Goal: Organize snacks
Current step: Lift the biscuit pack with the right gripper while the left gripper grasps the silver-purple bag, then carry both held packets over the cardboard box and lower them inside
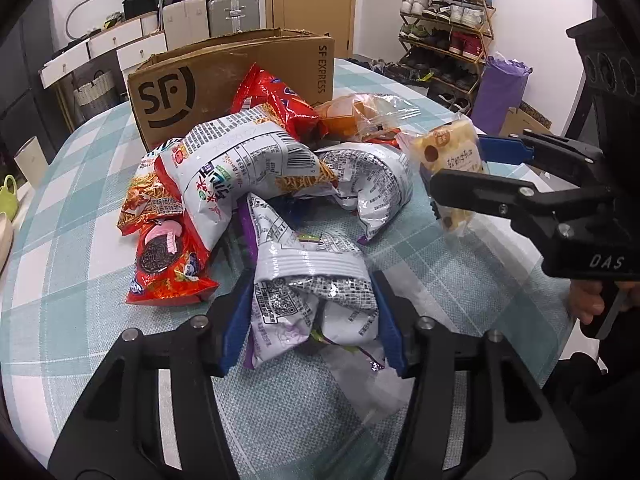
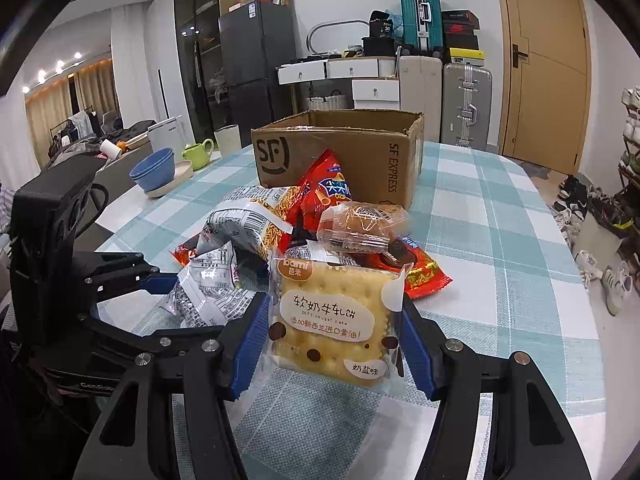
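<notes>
A: Two packets are in your grippers at once. Your right gripper (image 2: 334, 344) is clamped on the nougat cracker pack (image 2: 334, 320), blue pads pressing both sides, pack upright and off the tablecloth (image 2: 500, 240). Your left gripper (image 1: 310, 320) has its pads closed against the silver-and-purple snack bag (image 1: 312, 300), which looks to rest on the cloth at the near edge of the pile.

B: Step in hand?

A: Judged as pick-up done on the right, grasp just made on the left. The open cardboard box (image 2: 340, 160) stands behind the pile, so your next move likely calls for carrying the cracker pack over the heap and above the box rim before releasing.

B: Materials?

A: Cracker pack: clear film, flat, square, stiff biscuit inside; it should hold its shape. Silver bag: crinkled foil, puffy, folded on itself; expect it to slip or deform. Also in the pile: the red chip bag (image 2: 326, 188) leaning on the box, the noodle-snack bag (image 1: 240, 168), the red cookie pack (image 1: 168, 260), and the clear-wrapped bread (image 2: 360, 224), soft and rounded.
</notes>
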{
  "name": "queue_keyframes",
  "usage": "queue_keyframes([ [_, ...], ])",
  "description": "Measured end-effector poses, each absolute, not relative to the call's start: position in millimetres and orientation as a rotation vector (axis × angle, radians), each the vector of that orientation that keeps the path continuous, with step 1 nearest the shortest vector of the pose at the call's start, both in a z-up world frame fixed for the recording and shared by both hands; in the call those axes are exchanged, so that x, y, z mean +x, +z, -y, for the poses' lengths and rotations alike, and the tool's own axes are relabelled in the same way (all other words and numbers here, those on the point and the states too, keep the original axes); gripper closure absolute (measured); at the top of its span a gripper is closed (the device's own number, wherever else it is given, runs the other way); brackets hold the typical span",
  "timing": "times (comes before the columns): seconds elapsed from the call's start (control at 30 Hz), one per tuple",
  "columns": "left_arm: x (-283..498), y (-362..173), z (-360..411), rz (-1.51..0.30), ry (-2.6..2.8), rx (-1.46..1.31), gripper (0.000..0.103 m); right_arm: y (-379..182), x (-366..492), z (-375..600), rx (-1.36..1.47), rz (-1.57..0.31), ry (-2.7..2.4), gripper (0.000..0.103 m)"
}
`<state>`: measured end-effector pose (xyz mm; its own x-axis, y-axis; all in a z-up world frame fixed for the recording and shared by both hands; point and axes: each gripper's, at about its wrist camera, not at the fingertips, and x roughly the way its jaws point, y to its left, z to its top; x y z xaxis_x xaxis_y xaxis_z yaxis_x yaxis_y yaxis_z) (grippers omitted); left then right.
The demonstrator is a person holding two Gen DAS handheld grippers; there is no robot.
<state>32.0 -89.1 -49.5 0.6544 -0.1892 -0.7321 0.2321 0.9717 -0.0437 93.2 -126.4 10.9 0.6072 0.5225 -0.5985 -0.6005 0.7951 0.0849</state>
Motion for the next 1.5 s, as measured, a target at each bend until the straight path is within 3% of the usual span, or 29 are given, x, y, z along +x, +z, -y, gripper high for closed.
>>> queue_keyframes([
  [0.77, 6, 19, 43, -0.654, -0.241, -0.096, 0.051, 46, 97, 123, -0.086, -0.567, 0.658, 0.040],
  [1.5, 65, 84, -21, -0.569, -0.108, -0.176, 0.051, 119, 143, 98, -0.106, -0.523, 0.630, 0.040],
])
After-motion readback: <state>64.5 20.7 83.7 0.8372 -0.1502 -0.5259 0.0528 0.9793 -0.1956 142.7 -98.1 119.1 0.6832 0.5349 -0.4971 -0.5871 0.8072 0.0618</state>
